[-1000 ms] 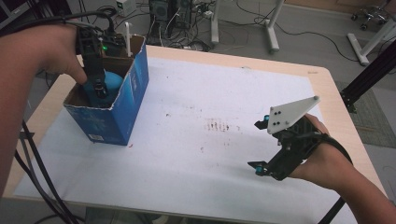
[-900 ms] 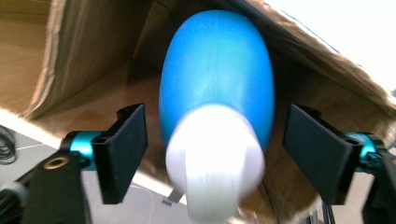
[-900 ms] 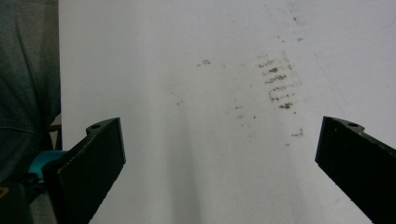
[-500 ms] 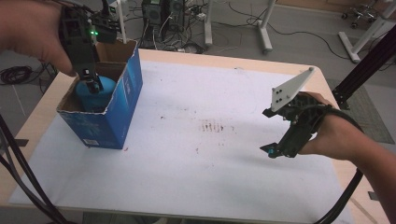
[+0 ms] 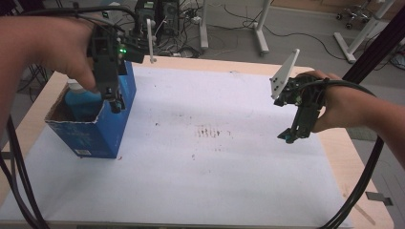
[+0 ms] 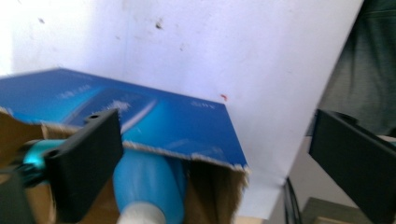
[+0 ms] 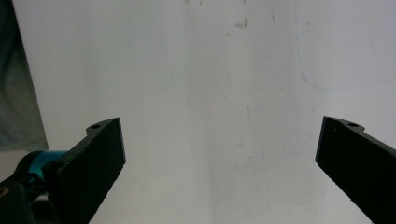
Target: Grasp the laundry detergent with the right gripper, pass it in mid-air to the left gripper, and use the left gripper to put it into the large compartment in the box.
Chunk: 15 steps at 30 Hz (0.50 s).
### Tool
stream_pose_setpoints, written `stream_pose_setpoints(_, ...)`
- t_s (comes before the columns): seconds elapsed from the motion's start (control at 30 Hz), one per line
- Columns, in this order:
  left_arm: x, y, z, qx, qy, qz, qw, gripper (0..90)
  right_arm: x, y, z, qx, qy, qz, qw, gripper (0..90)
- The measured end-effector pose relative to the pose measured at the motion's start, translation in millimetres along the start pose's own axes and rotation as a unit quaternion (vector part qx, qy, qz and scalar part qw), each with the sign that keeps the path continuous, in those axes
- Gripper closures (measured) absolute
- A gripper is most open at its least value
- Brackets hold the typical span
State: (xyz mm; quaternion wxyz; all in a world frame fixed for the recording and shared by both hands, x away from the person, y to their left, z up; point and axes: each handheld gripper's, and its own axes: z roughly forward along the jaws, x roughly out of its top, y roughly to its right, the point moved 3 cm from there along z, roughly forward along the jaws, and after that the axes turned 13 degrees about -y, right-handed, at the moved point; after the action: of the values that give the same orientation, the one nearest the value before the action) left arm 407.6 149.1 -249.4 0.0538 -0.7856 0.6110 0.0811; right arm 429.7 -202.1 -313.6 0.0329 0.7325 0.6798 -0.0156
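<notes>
An open blue cardboard box (image 5: pixel 102 136) stands on the left of the white-covered table (image 5: pixel 215 181). A blue bottle (image 5: pixel 79 102) with a white cap lies inside it. My left gripper (image 5: pixel 114 102) hangs just above the box's right rim. Its jaws have just been opening and now stand wide with nothing between them. In the left gripper view, that gripper (image 6: pixel 215 126) looks down past the box's torn edge (image 6: pixel 196 156) at the bottle (image 6: pixel 144 186). My right gripper (image 5: pixel 290 135) is held above the table's right side and points down. In the right gripper view it (image 7: pixel 219 126) stands open over the bare cover.
Brown smudges (image 5: pixel 212 132) mark the middle of the cover. A thin white post (image 5: pixel 150 40) stands at the far edge behind the box. Black cables (image 5: pixel 363 186) trail off both front corners. Desk legs and a computer tower (image 5: pixel 162 16) lie beyond the table.
My left gripper has let go of the bottle, opened and risen out of the box. My right gripper has lifted higher above the table's right side.
</notes>
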Motion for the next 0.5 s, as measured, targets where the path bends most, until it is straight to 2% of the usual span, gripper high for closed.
stream_pose_setpoints(0.13,11.6,0.3,3.9,0.007,-0.007,0.014,0.9999,1.7,-5.5,9.1,5.9,-0.001,-0.047,-0.013,0.9988,0.6)
stream_pose_setpoints(0.23,16.9,-0.3,6.6,0.015,-0.011,0.026,0.9995,1.7,-7.4,11.3,11.0,0.001,-0.067,-0.019,0.9976,0.6)
stream_pose_setpoints(0.3,19.7,-0.7,7.8,0.016,-0.008,0.036,0.9992,1.7,-7.2,12.3,14.9,-0.002,-0.077,-0.022,0.9967,0.7)
stream_pose_setpoints(0.37,20.8,-0.7,7.6,0.017,-0.003,0.035,0.9992,1.7,-6.0,12.2,17.2,-0.004,-0.084,-0.024,0.9962,0.6)
stream_pose_setpoints(0.5,20.1,0.3,4.8,0.02,0.002,0.036,0.9992,1.7,-0.6,9.8,14.1,-0.01,-0.077,-0.023,0.9967,0.6)
